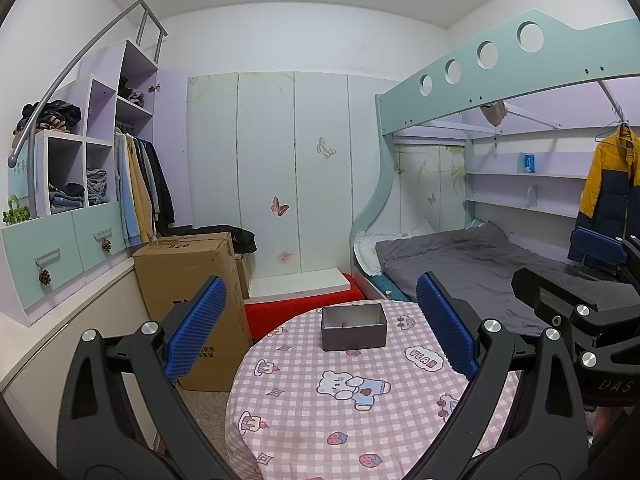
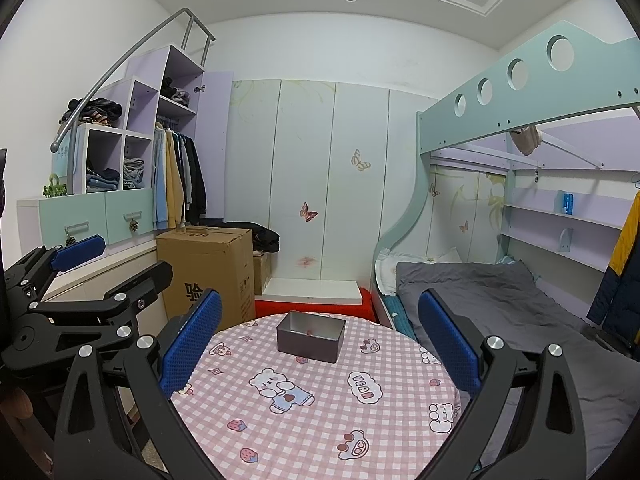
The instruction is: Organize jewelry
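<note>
A small grey metal box [image 1: 353,328] [image 2: 311,336] stands open-topped on the far part of a round table [image 1: 320,420] [image 2: 320,420] with a pink checked cloth. A tiny reddish item [image 1: 343,324] [image 2: 308,333] lies inside it. My left gripper [image 1: 322,328] is open above the near side of the table, well short of the box, with nothing between its blue pads. My right gripper [image 2: 320,344] is likewise open and empty, at the same distance. Each gripper shows at the edge of the other's view: the right gripper [image 1: 600,280], the left gripper [image 2: 76,276].
A cardboard carton [image 1: 192,300] [image 2: 212,272] stands on the floor left of the table. A bed with grey bedding [image 1: 472,264] [image 2: 500,300] runs along the right. A red and white low step [image 1: 304,300] [image 2: 316,296] sits beyond the table before the wardrobe doors.
</note>
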Available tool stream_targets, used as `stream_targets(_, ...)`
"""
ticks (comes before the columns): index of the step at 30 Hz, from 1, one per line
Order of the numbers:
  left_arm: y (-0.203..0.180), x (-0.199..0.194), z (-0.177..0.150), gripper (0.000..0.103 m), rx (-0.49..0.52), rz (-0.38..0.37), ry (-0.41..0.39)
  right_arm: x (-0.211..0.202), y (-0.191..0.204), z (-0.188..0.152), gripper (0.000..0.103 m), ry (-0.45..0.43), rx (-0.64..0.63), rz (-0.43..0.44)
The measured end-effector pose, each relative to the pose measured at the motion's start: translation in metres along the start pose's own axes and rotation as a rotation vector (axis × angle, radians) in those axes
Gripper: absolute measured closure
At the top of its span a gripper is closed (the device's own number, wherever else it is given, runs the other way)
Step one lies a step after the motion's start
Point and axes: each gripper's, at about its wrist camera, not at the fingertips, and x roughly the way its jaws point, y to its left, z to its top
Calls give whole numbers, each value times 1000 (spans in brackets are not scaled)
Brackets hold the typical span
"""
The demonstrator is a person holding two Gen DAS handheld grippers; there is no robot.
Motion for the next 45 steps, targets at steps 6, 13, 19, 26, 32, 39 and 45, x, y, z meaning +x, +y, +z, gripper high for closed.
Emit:
stream_targets(6, -1, 3, -1, 9, -2, -7, 7, 1, -2, -3, 8, 4, 1, -5)
stream_targets(13, -1, 8, -2, 9, -4, -13, 20, 6, -4, -4, 8, 13, 2, -7)
stream_targets(19, 0, 10, -3, 9, -7, -16, 22, 8, -5, -4, 8, 16, 3, -9)
stream_targets(26, -1, 20, -6, 9, -10, -21, 43, 15, -7, -5, 8, 33, 7, -10)
stream_targets(32, -4, 30, -9, 9, -9, -25, 67, 24, -11, -8, 8, 52, 10, -14)
stream_targets(39, -6, 43, -12, 9, -10, -29, 91, 37, -15, -11, 8, 78, 16, -17)
stream_targets(45, -7, 55, -18, 9, -9, -28, 116, 49, -17, -16, 8, 103, 22, -15)
